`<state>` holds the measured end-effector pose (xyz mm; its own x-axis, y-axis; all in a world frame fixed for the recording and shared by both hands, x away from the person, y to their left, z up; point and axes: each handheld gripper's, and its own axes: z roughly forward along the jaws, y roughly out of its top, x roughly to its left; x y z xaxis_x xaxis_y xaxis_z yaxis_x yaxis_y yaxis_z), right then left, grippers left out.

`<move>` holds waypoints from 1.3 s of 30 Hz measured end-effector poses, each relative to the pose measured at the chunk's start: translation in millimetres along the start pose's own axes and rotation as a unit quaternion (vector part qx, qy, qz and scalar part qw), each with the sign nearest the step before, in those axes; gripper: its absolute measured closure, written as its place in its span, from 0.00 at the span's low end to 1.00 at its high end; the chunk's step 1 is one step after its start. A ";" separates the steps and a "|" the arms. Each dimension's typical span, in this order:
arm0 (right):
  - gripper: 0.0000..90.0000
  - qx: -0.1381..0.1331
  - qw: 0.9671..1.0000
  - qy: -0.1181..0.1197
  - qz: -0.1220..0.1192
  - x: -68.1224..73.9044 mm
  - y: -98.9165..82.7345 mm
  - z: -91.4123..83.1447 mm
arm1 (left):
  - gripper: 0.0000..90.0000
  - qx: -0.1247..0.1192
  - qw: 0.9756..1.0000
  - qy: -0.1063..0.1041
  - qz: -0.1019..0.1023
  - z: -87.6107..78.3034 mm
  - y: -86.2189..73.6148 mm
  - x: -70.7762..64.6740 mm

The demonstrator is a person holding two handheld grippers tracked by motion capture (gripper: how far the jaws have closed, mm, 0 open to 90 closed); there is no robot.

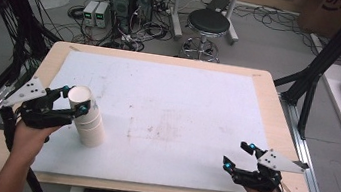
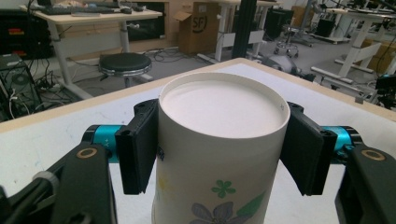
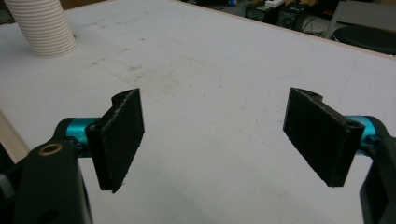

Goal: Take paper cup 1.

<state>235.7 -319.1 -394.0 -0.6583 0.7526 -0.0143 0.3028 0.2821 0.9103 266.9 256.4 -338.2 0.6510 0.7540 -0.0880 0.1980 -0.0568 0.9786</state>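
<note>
A white table (image 1: 165, 120) with a wooden rim was seen, cables and a stool (image 1: 209, 23) behind it. The cup stack (image 1: 87, 117) stood upright, base upward, axis vertical, clamped between the pads of the left tongs (image 1: 73, 101). The right tongs (image 1: 237, 155) were held apart, well away.

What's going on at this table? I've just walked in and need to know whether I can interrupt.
A person is working with a handheld gripper in each hand. The left gripper is clamped on the top cup of an upside-down stack of paper cups standing on the white table. The right gripper waits open at the table's other side, holding nothing.
</note>
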 end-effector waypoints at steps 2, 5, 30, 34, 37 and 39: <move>0.23 0.001 1.000 0.000 0.002 0.4 0.2 -0.3 | 0.38 -0.006 1.000 0.000 0.002 -1.4 5.1 -0.5; 0.23 -0.001 1.000 0.000 0.000 0.0 0.5 -0.2 | 0.38 -0.010 1.000 0.005 0.009 -4.0 13.7 -0.1; 0.23 0.003 0.999 0.036 0.005 4.3 5.4 9.5 | 0.38 -0.064 0.992 -0.108 0.030 34.9 56.1 -45.8; 0.23 0.006 0.999 0.042 0.002 5.7 4.7 10.8 | 0.38 -0.056 0.990 -0.127 0.031 55.5 52.0 -55.7; 0.23 0.007 0.999 0.043 0.008 3.8 6.4 12.2 | 0.38 -0.046 0.988 -0.141 0.038 68.9 49.4 -63.5; 0.23 0.011 0.999 0.043 0.008 3.5 6.9 13.7 | 0.38 -0.042 0.987 -0.151 0.039 75.6 46.5 -68.2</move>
<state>244.9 -306.4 -393.5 -0.7102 0.7031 0.0372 0.3281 0.2837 0.9011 287.1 152.8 -300.8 0.8531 0.5192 -0.0516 0.0857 -0.0419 0.9954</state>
